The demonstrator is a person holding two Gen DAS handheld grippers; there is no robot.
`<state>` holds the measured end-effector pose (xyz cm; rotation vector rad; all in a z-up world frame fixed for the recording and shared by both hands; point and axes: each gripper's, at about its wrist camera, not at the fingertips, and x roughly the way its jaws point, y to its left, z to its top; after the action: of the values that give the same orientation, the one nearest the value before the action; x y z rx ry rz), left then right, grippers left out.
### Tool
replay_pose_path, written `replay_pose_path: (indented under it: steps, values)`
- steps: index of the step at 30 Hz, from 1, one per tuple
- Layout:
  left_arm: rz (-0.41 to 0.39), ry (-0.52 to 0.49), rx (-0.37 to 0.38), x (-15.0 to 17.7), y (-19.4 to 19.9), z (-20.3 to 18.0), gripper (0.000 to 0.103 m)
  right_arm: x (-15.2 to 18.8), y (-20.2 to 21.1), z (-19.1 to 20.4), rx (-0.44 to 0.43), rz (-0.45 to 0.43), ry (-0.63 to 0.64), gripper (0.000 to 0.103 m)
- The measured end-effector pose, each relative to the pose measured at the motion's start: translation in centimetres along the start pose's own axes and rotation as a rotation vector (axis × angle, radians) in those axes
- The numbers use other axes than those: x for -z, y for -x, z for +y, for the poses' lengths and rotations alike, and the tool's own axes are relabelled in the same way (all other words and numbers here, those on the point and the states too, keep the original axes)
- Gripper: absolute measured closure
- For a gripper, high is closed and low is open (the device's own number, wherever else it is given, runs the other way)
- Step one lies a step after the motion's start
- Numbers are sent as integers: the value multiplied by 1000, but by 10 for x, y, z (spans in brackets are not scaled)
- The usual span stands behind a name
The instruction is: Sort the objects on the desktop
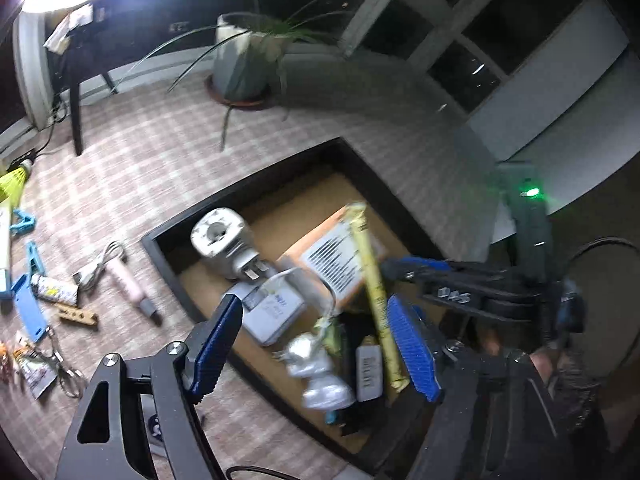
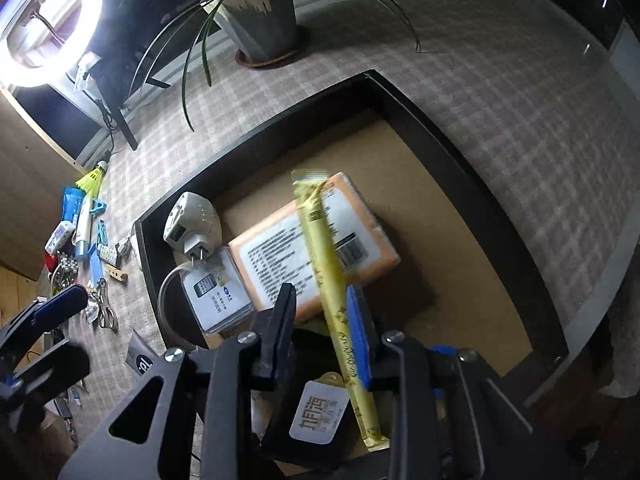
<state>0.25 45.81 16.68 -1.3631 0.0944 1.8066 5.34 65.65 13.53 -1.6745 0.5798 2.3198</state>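
A checked tablecloth (image 2: 500, 80) is covering the table, with a potted plant (image 2: 260, 20) sitting at its far edge under a glaring ring light (image 2: 52, 20). On the cloth a black-rimmed tray (image 2: 460, 136) with a brown floor is taking up most of the space in front of both grippers. Inside it an orange labelled packet (image 2: 288, 256) is lying flat, with a white plug adapter (image 2: 192, 224) and a card in a clear holder (image 2: 218, 296) just beside it. A long yellow stick sachet (image 2: 324, 256) is slanting across the orange packet, its lower stretch running between the fingers of the right gripper (image 2: 320, 336), whose jaws are standing partly apart; whether the pads are pressing on it I cannot tell. The left gripper (image 1: 316, 344) is hanging wide open over the tray with nothing between its fingers. Only the left wrist view is showing a crumpled silver wrapper (image 1: 316, 376) in the tray and, out on the cloth, a pink tube (image 1: 132, 284).
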Motion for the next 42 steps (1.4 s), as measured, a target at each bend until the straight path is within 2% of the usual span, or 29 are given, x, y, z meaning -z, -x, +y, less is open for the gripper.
replay_pose_path:
  steps: [4, 6, 8, 10, 13, 17, 30, 35, 39, 42]
  values:
    - [16, 24, -37, 5, 1, 19, 33, -5, -7, 16, -20, 9, 26, 76]
    - [-5, 35, -60, 7, 7, 32, 33, -9, -10, 29, -38, 19, 32, 75]
    - [-34, 62, -105, 13, 16, 50, 33, -11, -15, 47, -45, 36, 74, 74]
    - [-27, 97, -123, 19, 15, 69, 33, -12, -21, 72, -53, 43, 128, 74]
    - [-12, 178, -164, 24, 16, 109, 38, -14, -32, 104, -85, 63, 179, 73]
    - [-32, 250, -223, 27, 33, 158, 38, -23, -51, 154, -112, 103, 255, 72]
    - [-118, 499, -463, 42, 130, 351, 39, -54, -93, 329, -216, 149, 509, 70]
    - [-144, 547, -484, 27, 154, 404, 38, -68, -99, 411, -305, 133, 575, 70]
    - [-166, 597, -493, 13, 156, 449, 39, -72, -117, 464, -368, 167, 584, 70]
    - [-146, 618, -512, 9, 142, 473, 39, -70, -142, 498, -349, 185, 605, 70]
